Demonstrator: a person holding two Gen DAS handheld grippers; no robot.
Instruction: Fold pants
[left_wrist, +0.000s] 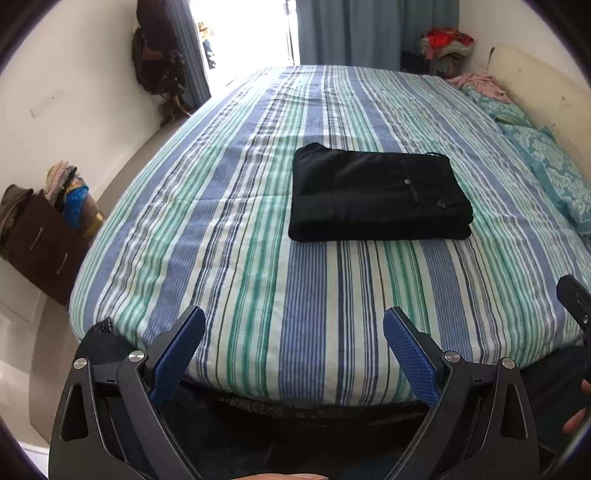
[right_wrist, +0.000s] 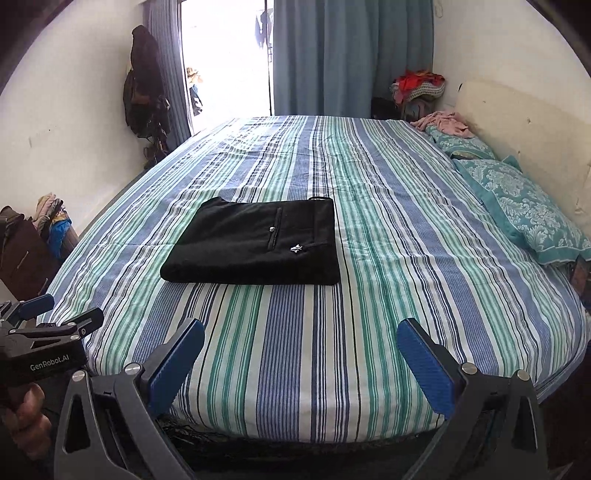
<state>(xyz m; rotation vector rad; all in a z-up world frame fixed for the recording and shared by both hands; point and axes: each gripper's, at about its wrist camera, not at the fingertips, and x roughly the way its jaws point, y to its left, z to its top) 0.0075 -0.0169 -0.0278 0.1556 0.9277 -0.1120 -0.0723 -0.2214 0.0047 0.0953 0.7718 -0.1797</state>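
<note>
The black pants (left_wrist: 380, 194) lie folded into a flat rectangle on the striped bed (left_wrist: 295, 295), back pocket and button facing up, at about twelve o'clock from the left gripper (left_wrist: 293, 325) and eleven o'clock from the right gripper (right_wrist: 301, 336). Both grippers hover near the bed's near edge, jaws spread wide and empty, well apart from the pants. Teal pillows (right_wrist: 524, 210) sit at two o'clock.
</note>
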